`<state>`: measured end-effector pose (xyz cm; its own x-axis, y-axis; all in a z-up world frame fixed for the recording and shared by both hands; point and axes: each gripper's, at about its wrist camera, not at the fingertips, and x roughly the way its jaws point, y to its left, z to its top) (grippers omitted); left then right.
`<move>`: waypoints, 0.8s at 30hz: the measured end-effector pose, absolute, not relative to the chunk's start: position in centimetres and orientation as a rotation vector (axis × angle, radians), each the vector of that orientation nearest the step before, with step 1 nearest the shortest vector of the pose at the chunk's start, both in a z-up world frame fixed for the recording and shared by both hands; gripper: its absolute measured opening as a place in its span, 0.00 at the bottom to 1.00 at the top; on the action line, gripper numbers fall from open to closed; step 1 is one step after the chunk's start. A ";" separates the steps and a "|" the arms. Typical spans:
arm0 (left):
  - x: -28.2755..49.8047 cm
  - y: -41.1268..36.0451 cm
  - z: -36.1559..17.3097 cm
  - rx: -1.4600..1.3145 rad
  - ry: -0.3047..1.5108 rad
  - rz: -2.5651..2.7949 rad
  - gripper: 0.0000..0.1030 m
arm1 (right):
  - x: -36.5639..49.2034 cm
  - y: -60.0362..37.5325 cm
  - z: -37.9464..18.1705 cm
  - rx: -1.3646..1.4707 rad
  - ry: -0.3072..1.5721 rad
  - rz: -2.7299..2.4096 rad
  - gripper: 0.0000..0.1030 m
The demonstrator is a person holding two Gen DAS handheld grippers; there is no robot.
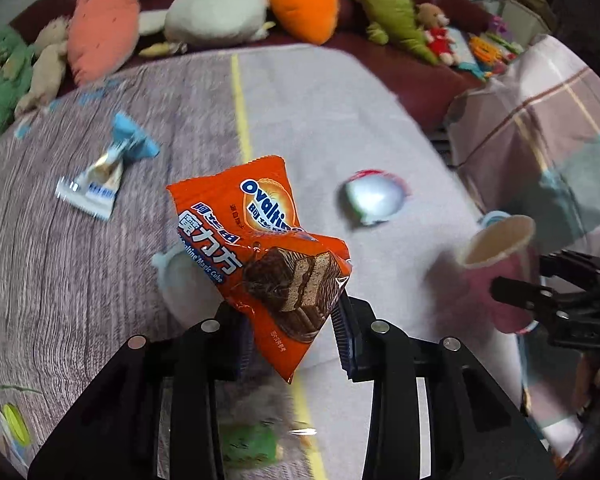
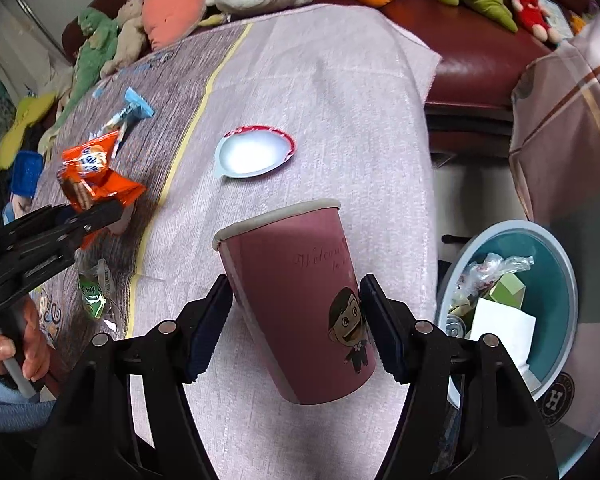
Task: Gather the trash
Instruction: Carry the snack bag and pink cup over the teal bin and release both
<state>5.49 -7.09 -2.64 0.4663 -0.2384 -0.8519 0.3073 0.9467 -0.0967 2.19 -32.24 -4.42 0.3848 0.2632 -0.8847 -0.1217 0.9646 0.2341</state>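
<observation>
Orange foil, the snack wrapper [image 1: 260, 256], sat pinched by its lower corner between your left claw's [image 1: 292, 332] pads, lifted clear of the cloth [image 1: 320, 120]. Your right claw [image 2: 296, 320] clasped the pink paper cup [image 2: 300, 304] tilted, mid-wall. The teal bin [image 2: 560, 264] lay just right of that claw, so you needed to carry the cup over its rim before loosening. The foil lid [image 2: 256, 152] and blue candy wrapper [image 1: 108, 168] waited ahead.

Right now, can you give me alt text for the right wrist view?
The right gripper clamps a tilted pink paper cup above a pale cloth-covered table. A teal bin of trash sits at right. At left, the left gripper holds an orange snack wrapper.
</observation>
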 end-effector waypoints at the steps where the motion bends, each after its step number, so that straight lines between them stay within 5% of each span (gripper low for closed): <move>1: 5.2 -7.6 -2.3 0.080 1.027 -0.345 0.34 | 2.1 -32.6 -4.3 0.143 1.146 0.242 0.61; 24: 0.5 -31.4 -3.7 0.332 1.062 -0.799 0.34 | -5.1 -53.5 -3.5 0.354 1.013 -0.108 0.61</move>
